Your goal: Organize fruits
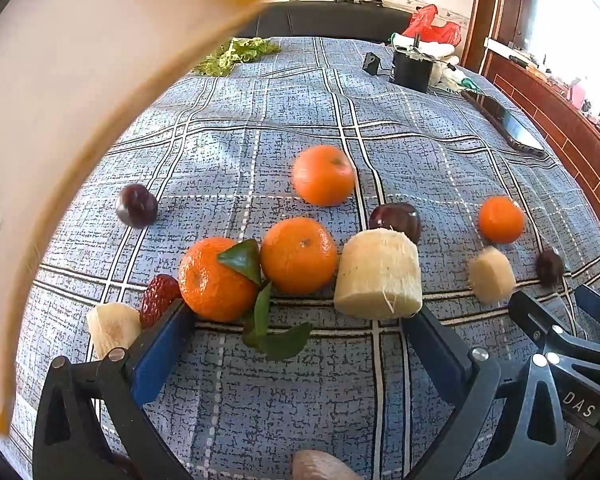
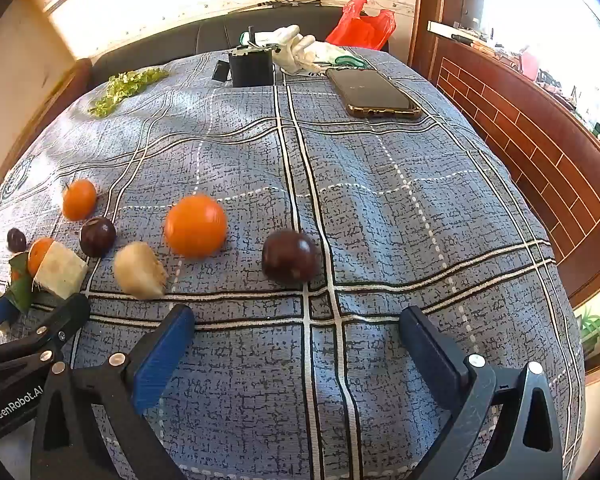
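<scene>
Blue plaid cloth (image 2: 380,208) is strewn with oranges (image 1: 298,255) and plums (image 2: 289,255); left gripper (image 1: 300,316) and right gripper (image 2: 296,320) are spread wide, nothing gripped.

I see four oranges (image 1: 323,175) scattered on the cloth, one with green leaves (image 1: 216,280). Dark plums (image 1: 137,205) lie among them, pale cut cane chunks (image 1: 378,274) rest nearby, and a red strawberry (image 1: 160,298) touches the leafy orange.
</scene>
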The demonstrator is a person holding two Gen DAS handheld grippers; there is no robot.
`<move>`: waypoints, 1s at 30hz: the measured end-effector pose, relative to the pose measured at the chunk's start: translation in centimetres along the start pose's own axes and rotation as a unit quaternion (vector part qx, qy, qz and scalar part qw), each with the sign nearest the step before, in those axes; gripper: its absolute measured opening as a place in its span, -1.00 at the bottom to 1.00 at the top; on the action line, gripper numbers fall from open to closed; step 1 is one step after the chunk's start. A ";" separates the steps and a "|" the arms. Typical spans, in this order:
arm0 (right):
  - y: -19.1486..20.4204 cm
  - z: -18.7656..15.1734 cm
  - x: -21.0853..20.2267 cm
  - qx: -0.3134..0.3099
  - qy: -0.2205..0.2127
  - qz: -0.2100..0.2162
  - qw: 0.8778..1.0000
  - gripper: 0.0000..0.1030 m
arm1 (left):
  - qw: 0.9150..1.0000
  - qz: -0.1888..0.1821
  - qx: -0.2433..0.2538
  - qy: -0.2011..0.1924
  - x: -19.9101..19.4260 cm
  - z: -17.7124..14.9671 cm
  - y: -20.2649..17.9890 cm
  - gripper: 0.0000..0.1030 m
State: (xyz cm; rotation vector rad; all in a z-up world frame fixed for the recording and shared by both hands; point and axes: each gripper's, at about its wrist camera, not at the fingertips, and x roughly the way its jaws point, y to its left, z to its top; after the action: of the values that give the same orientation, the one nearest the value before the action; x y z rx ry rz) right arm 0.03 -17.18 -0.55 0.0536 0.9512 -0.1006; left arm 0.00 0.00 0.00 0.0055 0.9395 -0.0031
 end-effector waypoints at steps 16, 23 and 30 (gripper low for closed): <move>0.0 0.0 0.0 0.001 0.001 0.001 1.000 1.00 | 1.000 0.000 0.000 0.001 0.0 0.0 0.0 0.99; 0.0 0.0 0.0 0.001 0.001 0.001 1.000 1.00 | 1.000 0.000 0.000 0.001 0.0 0.0 0.0 0.99; -0.1 0.0 0.0 0.001 0.002 0.001 1.000 1.00 | 1.000 -0.001 0.000 0.001 0.0 0.0 0.0 0.99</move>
State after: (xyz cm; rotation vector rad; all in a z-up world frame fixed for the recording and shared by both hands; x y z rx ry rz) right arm 0.04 -17.23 -0.60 0.0556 0.9545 -0.0996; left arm 0.02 0.01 -0.02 0.0041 0.9418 -0.0039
